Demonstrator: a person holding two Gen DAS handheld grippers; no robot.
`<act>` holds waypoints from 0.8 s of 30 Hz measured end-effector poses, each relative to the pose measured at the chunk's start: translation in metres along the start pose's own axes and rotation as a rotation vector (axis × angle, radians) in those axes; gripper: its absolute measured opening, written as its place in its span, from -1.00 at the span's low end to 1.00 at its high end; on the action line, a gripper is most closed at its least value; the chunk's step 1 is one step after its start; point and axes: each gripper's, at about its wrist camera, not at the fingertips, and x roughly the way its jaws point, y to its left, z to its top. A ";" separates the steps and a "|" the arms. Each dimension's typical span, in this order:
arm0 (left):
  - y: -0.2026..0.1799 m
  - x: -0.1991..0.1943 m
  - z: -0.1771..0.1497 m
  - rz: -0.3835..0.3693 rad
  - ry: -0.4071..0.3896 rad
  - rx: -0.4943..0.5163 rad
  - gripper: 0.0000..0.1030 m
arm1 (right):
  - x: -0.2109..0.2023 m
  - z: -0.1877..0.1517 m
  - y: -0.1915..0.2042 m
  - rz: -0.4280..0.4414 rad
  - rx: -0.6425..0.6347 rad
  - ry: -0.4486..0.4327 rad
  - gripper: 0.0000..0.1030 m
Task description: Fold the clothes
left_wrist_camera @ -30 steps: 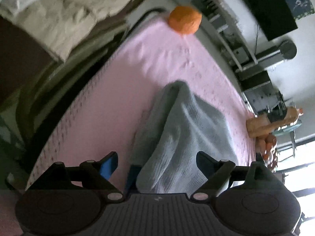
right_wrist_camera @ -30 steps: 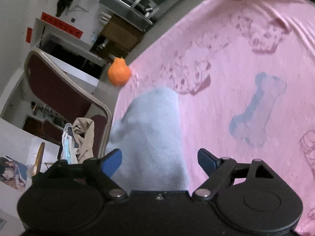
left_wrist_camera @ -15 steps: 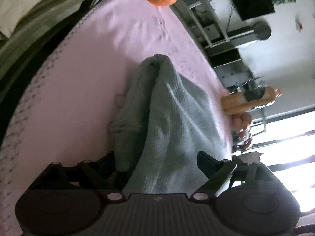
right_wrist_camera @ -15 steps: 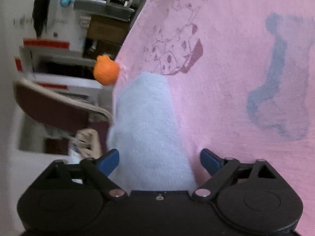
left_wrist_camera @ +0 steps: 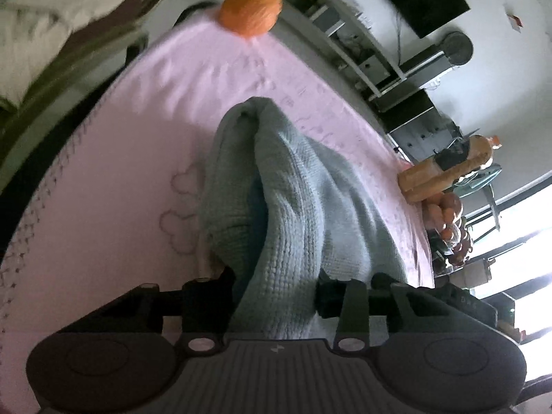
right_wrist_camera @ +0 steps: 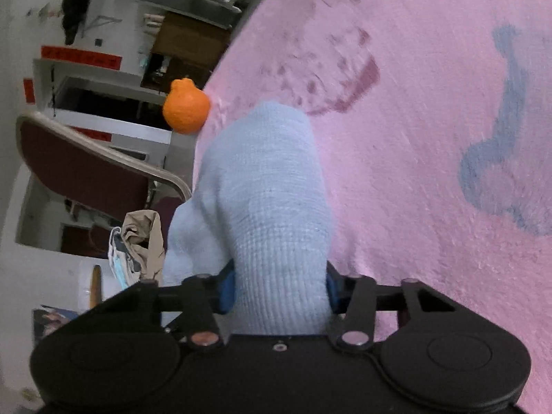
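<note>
A light blue knitted garment lies bunched lengthwise on a pink printed cloth. In the left wrist view it runs from the middle of the cloth down between the fingers of my left gripper, whose jaws are closing with both pads against the knit. In the right wrist view the same garment rises as a rounded fold out of my right gripper. Its jaws are closing too, and the blue pads squeeze the fabric from both sides. The garment's near end is hidden under both gripper bodies.
An orange fruit sits at the far corner of the pink cloth. A dark red chair stands beyond the edge with beige clothes near it. An orange bottle and more fruit are at the right.
Both grippers went from wide open around the garment to closed in on it. The fabric between the left fingers has bunched up and lifted.
</note>
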 end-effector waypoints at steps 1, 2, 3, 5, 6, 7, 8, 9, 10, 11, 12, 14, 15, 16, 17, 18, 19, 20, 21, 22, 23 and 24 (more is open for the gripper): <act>-0.006 -0.005 -0.001 -0.011 -0.008 0.007 -0.31 | -0.005 -0.001 0.003 0.004 -0.006 -0.006 -0.19; -0.012 -0.009 -0.003 -0.024 -0.015 0.017 -0.34 | -0.011 -0.002 0.005 0.013 -0.012 -0.011 -0.20; -0.022 -0.013 -0.004 -0.045 -0.021 0.033 -0.40 | -0.019 -0.002 0.008 0.021 -0.020 -0.019 -0.20; -0.045 -0.018 -0.008 -0.096 -0.028 0.072 -0.42 | -0.040 -0.002 0.013 0.038 -0.033 -0.038 -0.21; -0.060 -0.019 -0.011 -0.117 -0.028 0.099 -0.42 | -0.054 -0.002 0.014 0.047 -0.036 -0.051 -0.21; -0.075 -0.017 -0.014 -0.138 -0.023 0.126 -0.42 | -0.069 -0.001 0.013 0.053 -0.033 -0.070 -0.21; -0.090 -0.013 -0.017 -0.156 -0.017 0.155 -0.42 | -0.084 -0.001 0.012 0.060 -0.029 -0.088 -0.21; -0.105 -0.007 -0.020 -0.163 -0.009 0.188 -0.42 | -0.099 -0.001 0.011 0.065 -0.026 -0.108 -0.21; -0.119 0.001 -0.023 -0.169 0.003 0.218 -0.41 | -0.115 0.000 0.008 0.064 -0.022 -0.132 -0.21; -0.132 0.014 -0.028 -0.174 0.025 0.235 -0.41 | -0.131 0.001 0.003 0.059 -0.019 -0.158 -0.21; -0.142 0.028 -0.034 -0.185 0.053 0.242 -0.40 | -0.146 0.003 -0.003 0.048 -0.025 -0.186 -0.21; -0.157 0.061 -0.046 -0.199 0.106 0.232 -0.40 | -0.173 0.011 -0.019 0.015 -0.023 -0.238 -0.21; -0.161 0.076 -0.053 -0.201 0.131 0.216 -0.40 | -0.182 0.016 -0.029 -0.008 -0.023 -0.251 -0.21; -0.164 0.087 -0.059 -0.200 0.151 0.203 -0.40 | -0.188 0.022 -0.039 -0.038 -0.036 -0.254 -0.21; -0.166 0.096 -0.066 -0.190 0.169 0.201 -0.40 | -0.193 0.028 -0.050 -0.065 -0.045 -0.255 -0.20; -0.168 0.102 -0.071 -0.179 0.182 0.212 -0.40 | -0.194 0.031 -0.061 -0.085 -0.043 -0.245 -0.20; -0.171 0.109 -0.076 -0.167 0.195 0.223 -0.40 | -0.195 0.033 -0.074 -0.099 -0.030 -0.236 -0.19; -0.172 0.113 -0.080 -0.157 0.205 0.232 -0.40 | -0.194 0.034 -0.087 -0.098 0.007 -0.230 -0.19; -0.171 0.113 -0.081 -0.151 0.204 0.236 -0.40 | -0.192 0.034 -0.092 -0.102 0.022 -0.224 -0.18; -0.170 0.113 -0.081 -0.148 0.197 0.240 -0.39 | -0.189 0.035 -0.097 -0.106 0.038 -0.219 -0.17; -0.169 0.112 -0.079 -0.141 0.188 0.245 -0.39 | -0.186 0.035 -0.102 -0.110 0.054 -0.213 -0.17; -0.167 0.112 -0.077 -0.122 0.182 0.251 -0.36 | -0.184 0.035 -0.105 -0.115 0.062 -0.209 -0.16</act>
